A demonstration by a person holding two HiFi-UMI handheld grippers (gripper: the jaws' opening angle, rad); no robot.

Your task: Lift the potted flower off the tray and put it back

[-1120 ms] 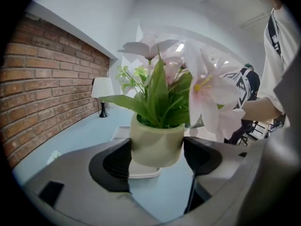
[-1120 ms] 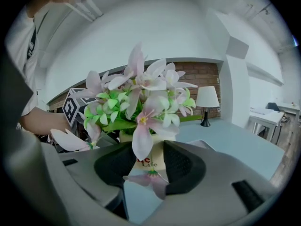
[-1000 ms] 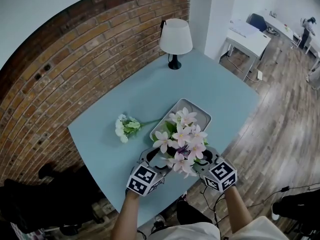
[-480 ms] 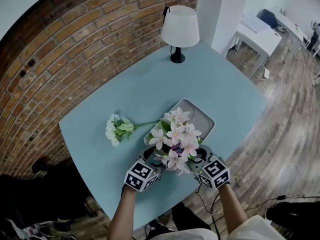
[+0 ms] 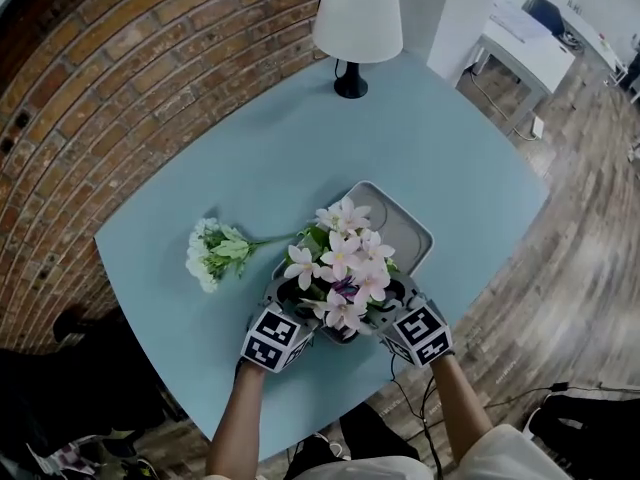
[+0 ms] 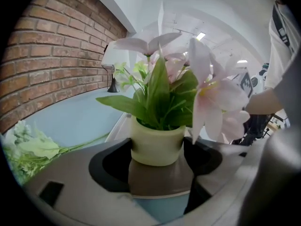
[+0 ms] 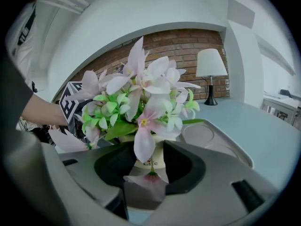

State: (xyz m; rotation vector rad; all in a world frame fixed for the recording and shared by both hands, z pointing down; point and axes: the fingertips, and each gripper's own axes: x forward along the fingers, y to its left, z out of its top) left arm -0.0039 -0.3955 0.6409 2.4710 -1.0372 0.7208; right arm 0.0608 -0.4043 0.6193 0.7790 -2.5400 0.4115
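The potted flower, pink-white blooms in a cream pot, hangs at the near end of the grey tray. My left gripper grips the pot from the left and my right gripper from the right. The left gripper view has the pot wedged between the dark pads of the left gripper. In the right gripper view the pot sits between the pads of the right gripper, partly behind a drooping petal. Whether the pot's base touches the tray is hidden.
A loose white-and-green bouquet lies on the blue table left of the tray. A white-shaded lamp stands at the far edge. Brick wall at left, a white desk and wooden floor at right.
Both grippers and the potted flower have come down and slightly forward, closer to the near end of the tray. Their hold on the pot looks the same.
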